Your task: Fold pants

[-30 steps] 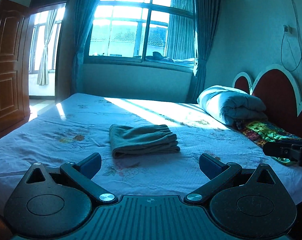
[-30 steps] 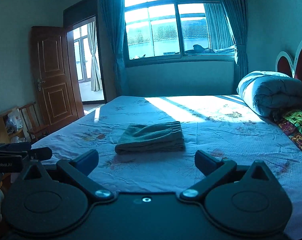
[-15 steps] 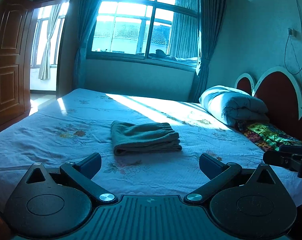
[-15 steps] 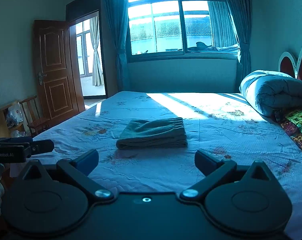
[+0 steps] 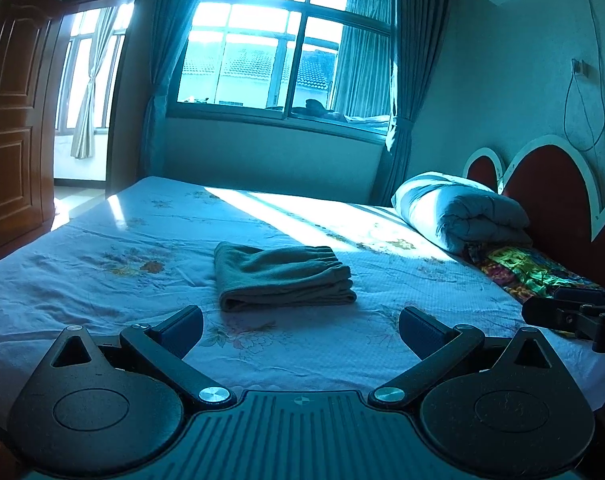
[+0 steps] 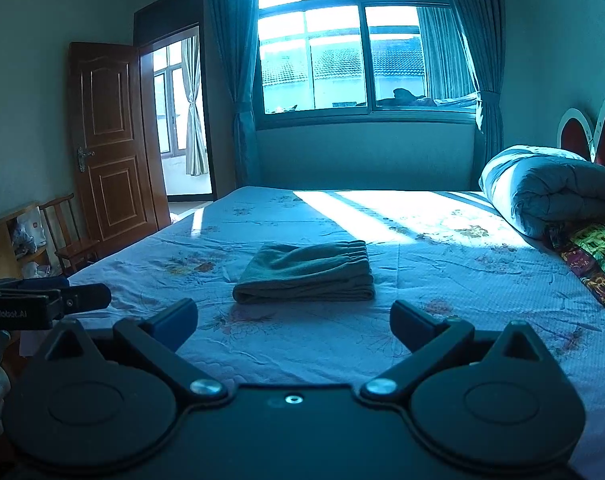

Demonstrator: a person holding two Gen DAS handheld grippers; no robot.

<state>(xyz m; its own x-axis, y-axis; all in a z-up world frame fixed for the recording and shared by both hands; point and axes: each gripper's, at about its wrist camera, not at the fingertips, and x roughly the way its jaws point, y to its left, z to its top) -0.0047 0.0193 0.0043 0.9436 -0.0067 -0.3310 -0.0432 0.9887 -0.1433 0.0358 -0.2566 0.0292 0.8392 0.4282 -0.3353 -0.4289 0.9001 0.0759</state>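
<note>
Left jaws: your left gripper (image 5: 300, 326) has its jaws spread wide apart with nothing between them, only bedsheet showing in the gap.
Right jaws: your right gripper (image 6: 293, 322) is likewise wide apart and holds nothing; the jaws hang above the near edge of the bed.
Task's thing: the grey-green folded cloth pants (image 5: 280, 276) lie in a compact flat stack on the pale blue floral-printed bed (image 5: 102, 280), just above centre frame in both views, apart from both pairs of jaws.
Direction: the stack lies straight ahead of each gripper and beyond the jaw tips, a little left of the gap's middle in the left view, roughly centred in the right view (image 6: 304, 274).
Long axis: the stack runs left to right across the frame, gathered waistband along the far edge, thick fold facing you.
Nearer hand: neither looks clearly closer; the two grippers sit side by side, each showing at the other view's edge.
Progress: by the look of the stack, the folding seems finished; what remains, if anything, is squaring the edges.
Beyond: a rolled pale quilt (image 5: 462, 212) and a bright patterned cloth (image 5: 530, 270) sit at right by the red scalloped headboard (image 5: 554, 192).
</note>
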